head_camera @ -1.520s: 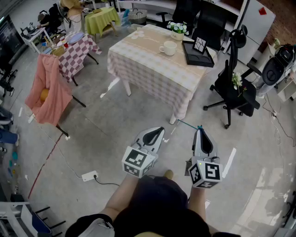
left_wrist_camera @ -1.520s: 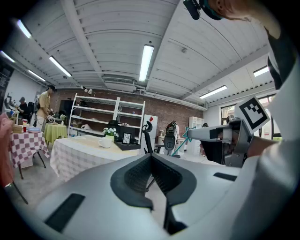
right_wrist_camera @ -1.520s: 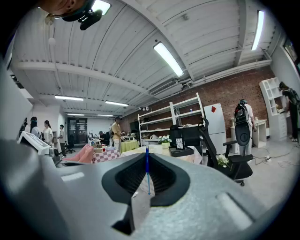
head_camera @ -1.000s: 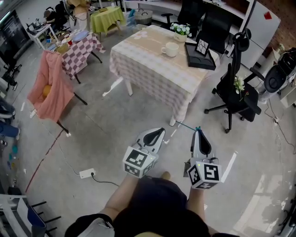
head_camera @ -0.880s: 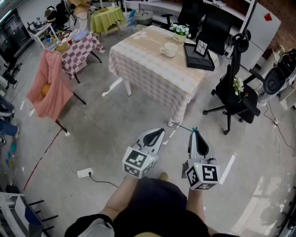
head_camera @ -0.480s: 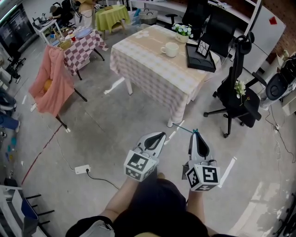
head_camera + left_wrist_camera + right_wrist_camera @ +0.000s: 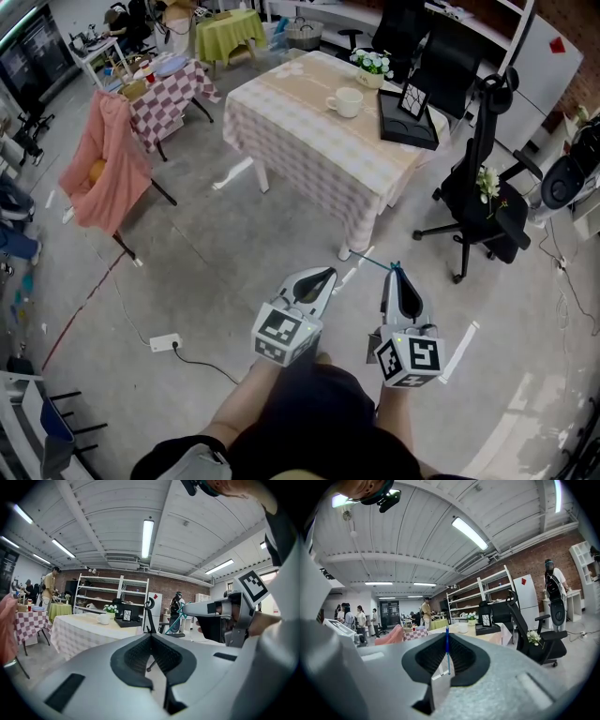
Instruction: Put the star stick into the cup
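Concrete floor [image 7: 234, 253] lies open between me and the worktop [image 7: 309, 141], with bare room on its near and left sides. I see the worktop's checked cloth hanging over every edge, and its near corner leg stands just ahead of the tongs. On its right, a black office chair [image 7: 483, 202] crowds that corner, so the gap there is narrow. Far to the left, well apart, a chair draped in pink cloth [image 7: 98, 178] stands beside a red line on the floor.

Both tongs hang low over the floor in front of me, short of the worktop. I read the left tongs [image 7: 326, 274] as closed tip to tip with nothing between them. The right tongs [image 7: 396, 274] are clamped on the star stick.

On the worktop's far right end lies a black tray [image 7: 408, 122] with a small frame standing on it. Beside it, a pot of white flowers [image 7: 373, 66] sits at the far edge. The cup [image 7: 345, 101] stands just left of the tray, well apart from both tongs; I cannot see inside it.

The star stick [image 7: 378, 260] is thin and teal, pinched at the right tongs' tips, and slants up and left from them.
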`<state>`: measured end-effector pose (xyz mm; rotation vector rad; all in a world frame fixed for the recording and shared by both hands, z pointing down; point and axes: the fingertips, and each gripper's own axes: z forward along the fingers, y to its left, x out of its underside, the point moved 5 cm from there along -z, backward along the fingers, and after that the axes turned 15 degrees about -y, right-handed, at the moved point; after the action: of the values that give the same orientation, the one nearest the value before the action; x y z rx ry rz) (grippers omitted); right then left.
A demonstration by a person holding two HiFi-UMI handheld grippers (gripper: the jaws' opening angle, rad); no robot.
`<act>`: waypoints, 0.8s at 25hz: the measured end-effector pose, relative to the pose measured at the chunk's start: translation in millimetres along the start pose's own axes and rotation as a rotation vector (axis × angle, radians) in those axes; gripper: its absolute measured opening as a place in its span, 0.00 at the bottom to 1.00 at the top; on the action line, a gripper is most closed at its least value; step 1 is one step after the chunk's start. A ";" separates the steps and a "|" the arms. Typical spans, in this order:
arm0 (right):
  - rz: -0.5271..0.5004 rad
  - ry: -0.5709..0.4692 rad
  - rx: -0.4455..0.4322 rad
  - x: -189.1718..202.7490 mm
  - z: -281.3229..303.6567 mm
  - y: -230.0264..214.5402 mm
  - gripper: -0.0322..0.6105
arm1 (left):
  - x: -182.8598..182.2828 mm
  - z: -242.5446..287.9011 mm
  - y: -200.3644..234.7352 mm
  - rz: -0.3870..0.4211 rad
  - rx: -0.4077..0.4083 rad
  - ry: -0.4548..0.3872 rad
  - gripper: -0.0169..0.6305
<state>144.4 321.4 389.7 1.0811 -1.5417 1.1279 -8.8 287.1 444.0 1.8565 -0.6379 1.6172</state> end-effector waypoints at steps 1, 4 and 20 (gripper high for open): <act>-0.001 -0.005 0.002 -0.6 3.1 -1.4 0.08 | -2.1 3.0 1.7 0.005 0.001 -0.002 0.04; -0.008 -0.012 0.002 -1.1 12.7 -5.0 0.08 | -10.2 13.1 8.3 0.015 -0.001 -0.023 0.04; -0.020 -0.008 -0.048 -3.5 84.6 -25.6 0.08 | -15.2 71.4 48.3 0.003 -0.028 -0.032 0.04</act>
<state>155.5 234.6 376.7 1.0675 -1.5533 1.0693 5.9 202.2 428.4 1.8651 -0.6748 1.5753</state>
